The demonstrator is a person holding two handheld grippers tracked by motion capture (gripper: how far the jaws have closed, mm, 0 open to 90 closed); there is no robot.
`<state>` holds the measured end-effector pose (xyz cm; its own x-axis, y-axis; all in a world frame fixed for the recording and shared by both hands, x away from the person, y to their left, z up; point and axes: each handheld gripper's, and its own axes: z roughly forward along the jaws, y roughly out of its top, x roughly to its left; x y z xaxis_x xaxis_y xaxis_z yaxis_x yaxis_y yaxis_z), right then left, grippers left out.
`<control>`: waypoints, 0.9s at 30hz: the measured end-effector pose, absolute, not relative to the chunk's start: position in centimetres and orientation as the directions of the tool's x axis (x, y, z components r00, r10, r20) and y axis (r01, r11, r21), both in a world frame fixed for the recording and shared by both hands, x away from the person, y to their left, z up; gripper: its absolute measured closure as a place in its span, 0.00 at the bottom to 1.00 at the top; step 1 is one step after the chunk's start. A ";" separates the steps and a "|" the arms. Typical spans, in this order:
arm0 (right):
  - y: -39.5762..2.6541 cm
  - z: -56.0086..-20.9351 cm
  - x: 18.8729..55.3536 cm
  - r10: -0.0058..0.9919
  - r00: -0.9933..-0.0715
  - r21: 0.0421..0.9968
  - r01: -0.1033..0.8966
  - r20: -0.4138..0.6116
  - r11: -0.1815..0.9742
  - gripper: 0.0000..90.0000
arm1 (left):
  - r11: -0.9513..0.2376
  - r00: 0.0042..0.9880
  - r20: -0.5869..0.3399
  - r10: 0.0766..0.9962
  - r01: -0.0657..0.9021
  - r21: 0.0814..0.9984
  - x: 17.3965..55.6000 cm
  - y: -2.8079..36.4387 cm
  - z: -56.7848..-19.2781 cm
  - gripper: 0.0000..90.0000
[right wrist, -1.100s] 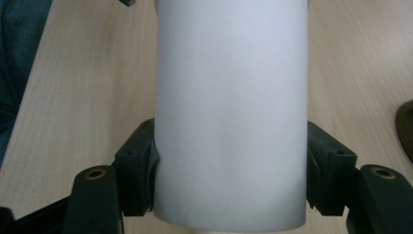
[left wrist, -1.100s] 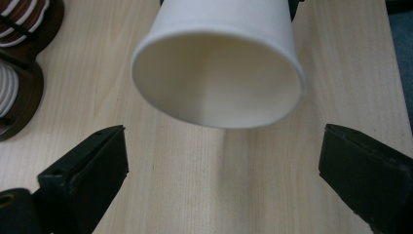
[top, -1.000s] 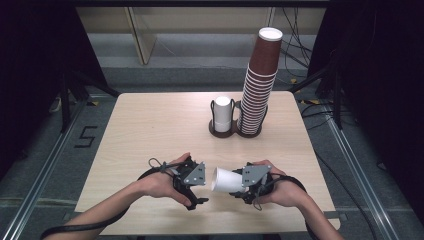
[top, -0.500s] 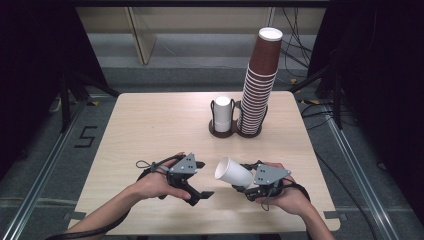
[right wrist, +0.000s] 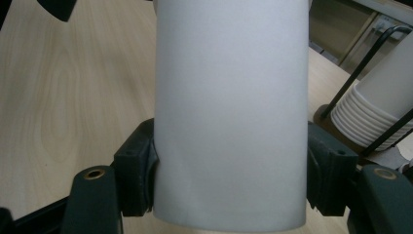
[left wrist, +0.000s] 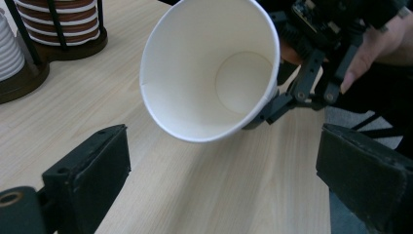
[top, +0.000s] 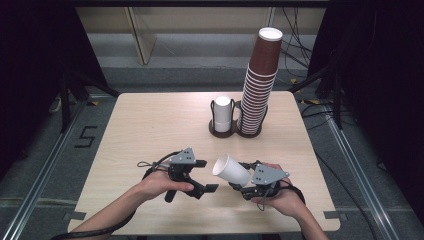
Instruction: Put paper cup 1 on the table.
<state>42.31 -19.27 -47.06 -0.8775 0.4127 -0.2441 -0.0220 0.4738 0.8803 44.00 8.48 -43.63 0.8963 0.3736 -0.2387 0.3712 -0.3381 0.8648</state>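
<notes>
Tool R (top: 239, 179) pinching white cup (top: 231, 170) w/ tool L (top: 206, 176) spread wide, empty.

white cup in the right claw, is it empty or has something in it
Empty. The left gripper view looks straight into the white cup and shows its bare white bottom. The right claw holds it tipped on its side above the table.

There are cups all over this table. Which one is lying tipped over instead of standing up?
The single white cup held in the right claw. It is tipped with its mouth toward the open left claw; the brown stack and white stack stand upright in their holder.
</notes>
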 end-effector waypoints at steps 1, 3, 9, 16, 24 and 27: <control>-19.3 -47.0 42.3 0.413 -0.875 0.880 -0.031 -0.254 0.474 0.38 | -0.333 0.898 -0.243 0.368 0.371 0.867 44.1 8.4 -43.6 0.06; -19.1 -47.0 42.0 0.429 -0.874 0.887 -0.003 -0.227 0.462 0.38 | -0.325 0.896 -0.245 0.369 0.372 0.869 44.1 8.1 -43.4 0.06; -18.8 -46.6 42.0 0.427 -0.865 0.887 -0.042 -0.262 0.460 0.38 | -0.282 0.876 -0.298 0.380 0.416 0.865 44.1 7.6 -43.8 0.06; -18.2 -46.7 41.8 0.412 -0.875 0.885 -0.040 -0.256 0.464 0.38 | -0.251 0.853 -0.347 0.390 0.461 0.851 44.7 7.2 -44.1 0.06; -18.2 -46.9 41.8 0.412 -0.874 0.888 -0.044 -0.256 0.458 0.38 | -0.225 0.835 -0.387 0.392 0.495 0.839 45.4 6.4 -44.2 0.06; -18.0 -46.8 41.7 0.412 -0.874 0.889 -0.050 -0.259 0.455 0.38 | -0.211 0.830 -0.408 0.380 0.507 0.835 45.4 6.1 -44.3 0.06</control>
